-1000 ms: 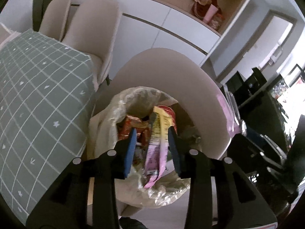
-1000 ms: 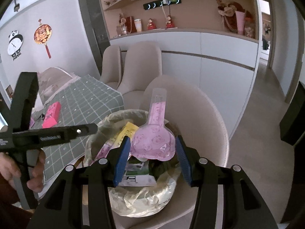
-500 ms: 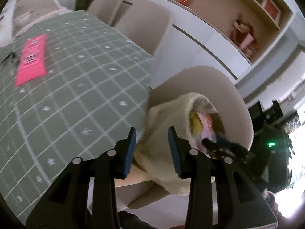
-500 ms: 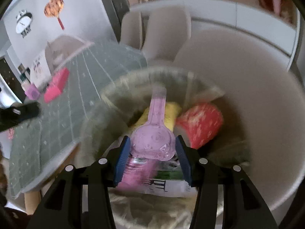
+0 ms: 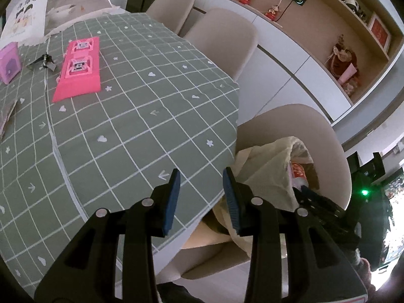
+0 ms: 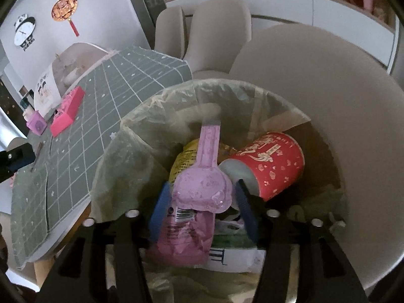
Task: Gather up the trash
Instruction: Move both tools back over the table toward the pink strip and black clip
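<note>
The right gripper (image 6: 202, 202) is down in the mouth of the trash bag (image 6: 156, 131), which sits on the seat of a beige chair (image 6: 341, 96) at the near end of the table. Its jaws have just been opening, and the pink pouch (image 6: 202, 189) sits between the blue pads with a visible gap on either side, so it looks let go rather than squeezed, lying on top of the pile. Right beside it in the bag there's a red paper cup (image 6: 272, 161) tipped on its side, a yellow wrapper (image 6: 184, 159) under the pouch's neck, and a pink wrapper (image 6: 184, 237) nearest the gripper. The left gripper (image 5: 200, 197) hangs over the near right corner of the green checked tablecloth (image 5: 126, 126), fingers parted about halfway with nothing between them. Further left on the table lie a flat bright pink package (image 5: 78, 70), a small lilac box (image 5: 8, 65) and a little dark clip thing (image 5: 43, 61), too small to make out.
</note>
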